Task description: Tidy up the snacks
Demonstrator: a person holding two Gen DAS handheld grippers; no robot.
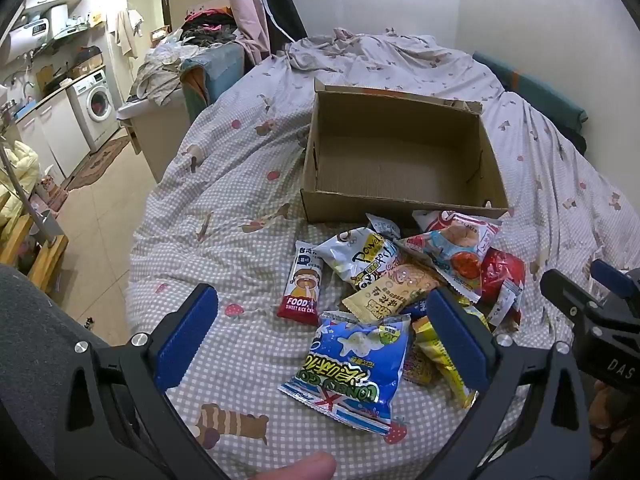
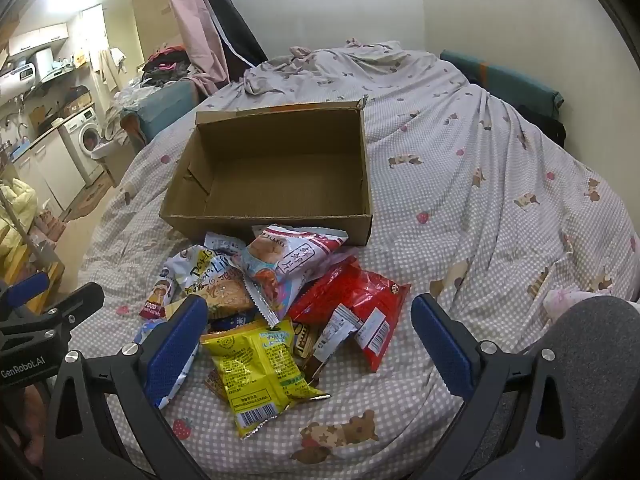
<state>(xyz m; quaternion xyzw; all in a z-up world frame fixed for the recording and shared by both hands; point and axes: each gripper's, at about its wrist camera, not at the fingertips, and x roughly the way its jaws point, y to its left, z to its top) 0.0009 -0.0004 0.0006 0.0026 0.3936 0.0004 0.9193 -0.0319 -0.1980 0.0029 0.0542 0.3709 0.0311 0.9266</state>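
Both your claws are spread wide and hold nothing: the left claw (image 1: 320,344) hovers over the blue packet (image 1: 352,364), the right claw (image 2: 310,344) over the yellow packet (image 2: 256,364). The snacks (image 2: 280,292) lie heaped on the bed (image 2: 480,184), touching the empty box (image 2: 272,172).

Checked bedspread (image 2: 460,208) carries open cardboard box (image 2: 362,232), snack packets (image 2: 260,356) heaped beside
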